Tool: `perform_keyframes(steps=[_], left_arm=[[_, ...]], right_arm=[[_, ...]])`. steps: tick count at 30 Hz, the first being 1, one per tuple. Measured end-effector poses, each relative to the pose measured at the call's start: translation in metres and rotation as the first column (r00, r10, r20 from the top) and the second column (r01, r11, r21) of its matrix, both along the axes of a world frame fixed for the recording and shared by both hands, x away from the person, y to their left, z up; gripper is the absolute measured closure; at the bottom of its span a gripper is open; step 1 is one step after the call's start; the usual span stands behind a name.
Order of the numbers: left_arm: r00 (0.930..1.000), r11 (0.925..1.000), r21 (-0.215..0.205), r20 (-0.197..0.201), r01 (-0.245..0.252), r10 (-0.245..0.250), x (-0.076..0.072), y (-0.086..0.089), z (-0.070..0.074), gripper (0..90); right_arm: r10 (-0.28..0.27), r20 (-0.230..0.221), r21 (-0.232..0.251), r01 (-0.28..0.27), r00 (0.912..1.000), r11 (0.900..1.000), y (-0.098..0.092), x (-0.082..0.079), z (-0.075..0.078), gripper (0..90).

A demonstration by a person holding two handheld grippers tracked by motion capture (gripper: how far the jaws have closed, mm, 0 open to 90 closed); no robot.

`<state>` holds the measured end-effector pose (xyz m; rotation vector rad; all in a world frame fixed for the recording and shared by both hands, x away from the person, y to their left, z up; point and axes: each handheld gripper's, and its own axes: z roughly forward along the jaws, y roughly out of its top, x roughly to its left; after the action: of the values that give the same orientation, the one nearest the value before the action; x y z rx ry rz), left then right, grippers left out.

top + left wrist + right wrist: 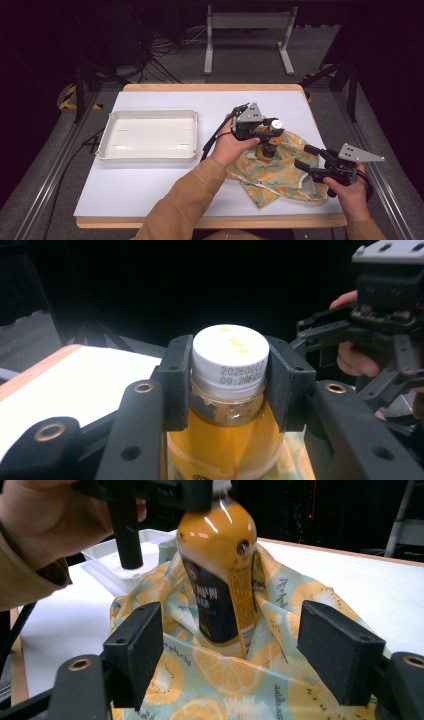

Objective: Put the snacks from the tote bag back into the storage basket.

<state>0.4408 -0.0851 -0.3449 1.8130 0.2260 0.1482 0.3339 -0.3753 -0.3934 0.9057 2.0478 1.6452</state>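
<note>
White-topped table with a pale wood rim, set among dark frames and floor cables, carries the work toward its right edge. An empty white tray lies well apart near the left edge. A fruit-print cloth bag, aqua with orange and kiwi slices, lies crumpled near the front right corner, its mouth gathered round the foot of an orange juice bottle.

The bottle stands close to upright, its long axis running from the table upward, the white cap on top and leaning a little away from the right gripper's camera. Its lower end sits down in the bag's folds.

The left gripper comes at it level from the left, and its pads are clamped on either side of the neck just under the cap, so this hand carries the bottle. The right gripper sits just beside the bag's right side, nearer the cloth than the bottle, jaws wide apart over the fabric and gripping nothing; the bottle lies straight ahead of it, between and beyond the pads.
</note>
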Motion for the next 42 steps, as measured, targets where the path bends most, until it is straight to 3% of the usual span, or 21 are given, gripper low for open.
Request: perform_keyframes(steps=[8,11,17,22,34,42], left_arm=[[0.9996,0.9998,0.022,0.029,0.000,-0.001,-0.003,0.004,0.025,58.4],[0.9999,0.9997,0.023,0.007,-0.012,0.011,-0.004,0.006,0.035,58.4],[1.0000,0.9998,0.021,-0.002,-0.004,0.004,-0.007,0.008,0.049,58.4],[0.9998,0.9999,-0.003,-0.014,-0.016,0.016,-0.008,0.012,0.062,58.4],[0.9998,0.9996,-0.019,-0.005,-0.019,0.019,-0.009,0.026,0.075,58.4],[0.9992,0.9990,-0.026,0.017,-0.037,0.037,-0.011,0.054,0.086,58.4]], right_arm=[[0.006,-0.006,-0.003,-0.006,1.0000,1.000,0.002,0.001,-0.001,26.9],[0.003,-0.004,-0.007,-0.003,1.0000,1.000,0.002,0.002,-0.002,26.1],[-0.001,0.007,-0.016,0.001,1.0000,1.000,0.002,0.003,-0.004,26.5],[-0.006,-0.012,-0.029,0.006,0.9999,1.000,0.002,0.005,-0.006,25.7],[0.001,-0.020,-0.026,-0.001,0.9998,1.000,0.001,0.007,-0.008,26.8],[0.004,-0.015,-0.024,-0.005,0.9999,1.000,0.001,0.007,-0.008,27.1]])
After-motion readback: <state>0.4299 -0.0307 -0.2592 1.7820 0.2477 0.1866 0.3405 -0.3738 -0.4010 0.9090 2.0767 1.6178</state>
